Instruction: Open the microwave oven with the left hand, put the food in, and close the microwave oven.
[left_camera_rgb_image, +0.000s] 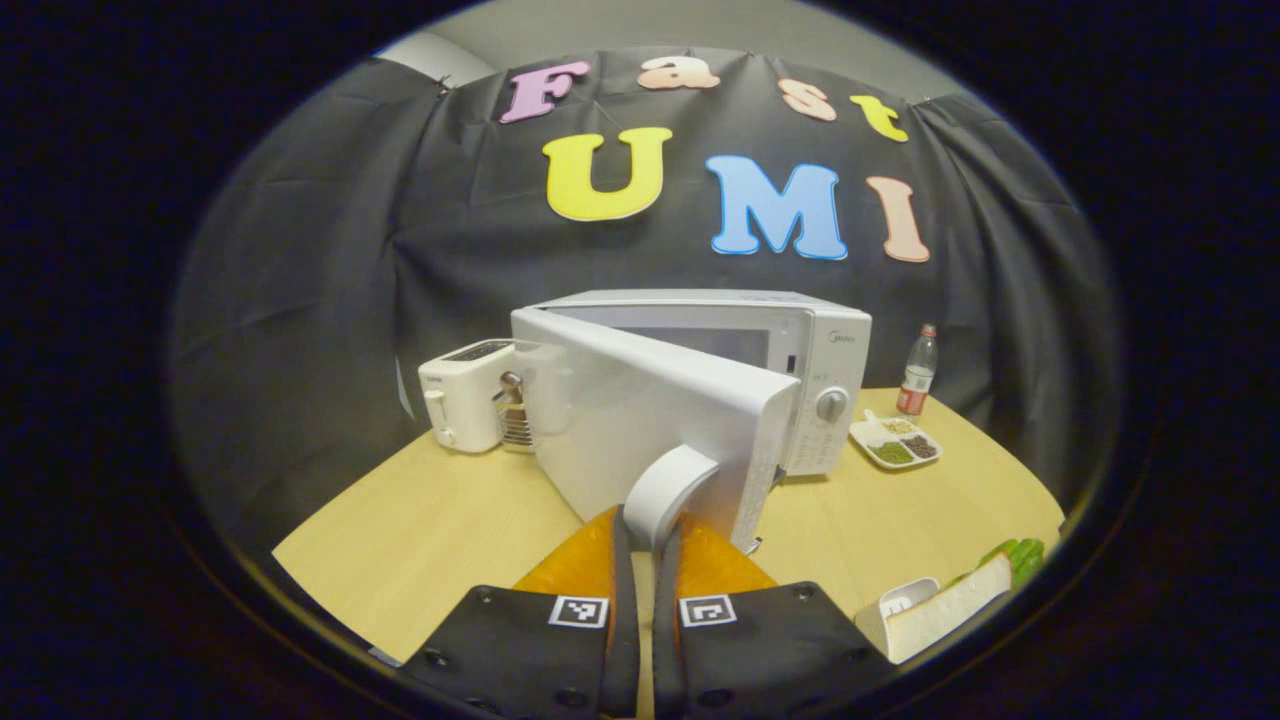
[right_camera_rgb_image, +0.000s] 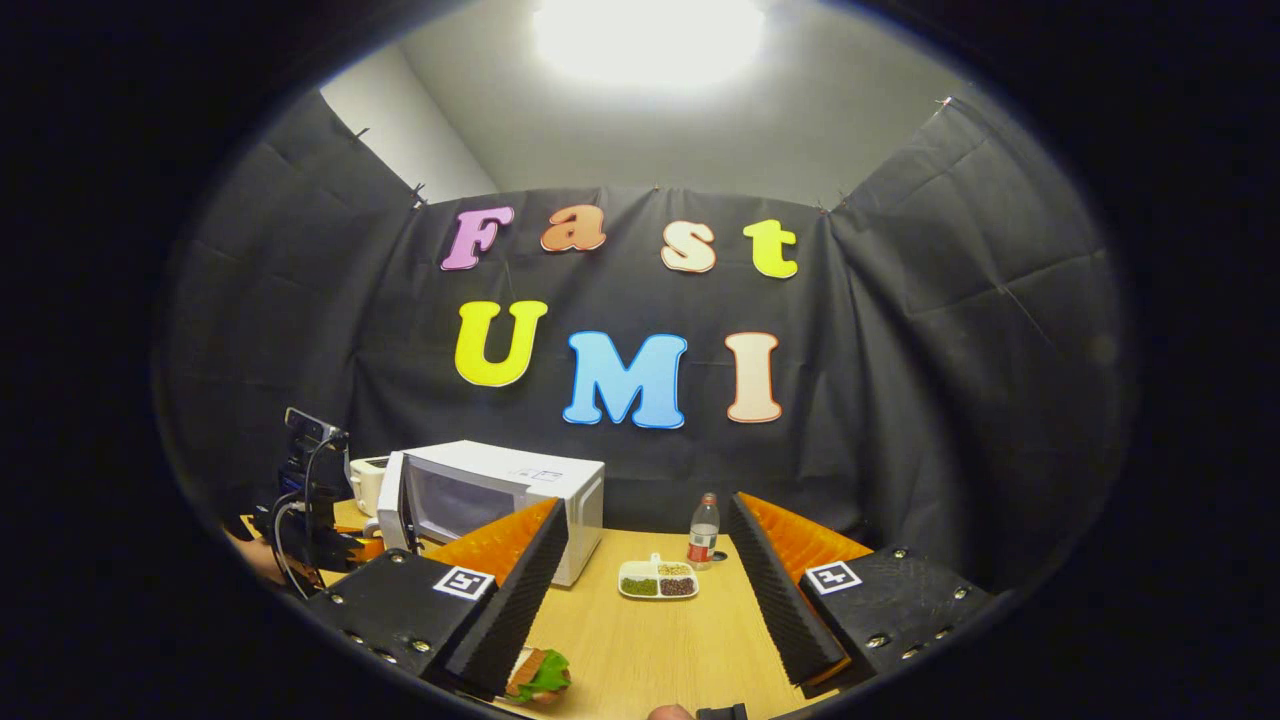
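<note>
Microwave oven (left_camera_rgb_image: 800, 370) — white glossy box toward the desk's (left_camera_rgb_image: 440, 520) back edge — has its door (left_camera_rgb_image: 640, 430) swung partly open, hinged on its left. The left gripper (left_camera_rgb_image: 645, 560) is clenched on the door's curved white handle (left_camera_rgb_image: 668, 490), handle's long axis vertical. Sandwich (right_camera_rgb_image: 540, 675) — bread and lettuce — lies at the near edge just below the right gripper (right_camera_rgb_image: 650, 590), whose ridged orange-backed fingers (right_camera_rgb_image: 520, 580) are spread, so right is nearer.

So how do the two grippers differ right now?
The left gripper is shut on the microwave door's white handle, while the right gripper is open and holds nothing. The left sits right at the door; the right hangs back over the table, above a sandwich. Both have orange fingers.
</note>
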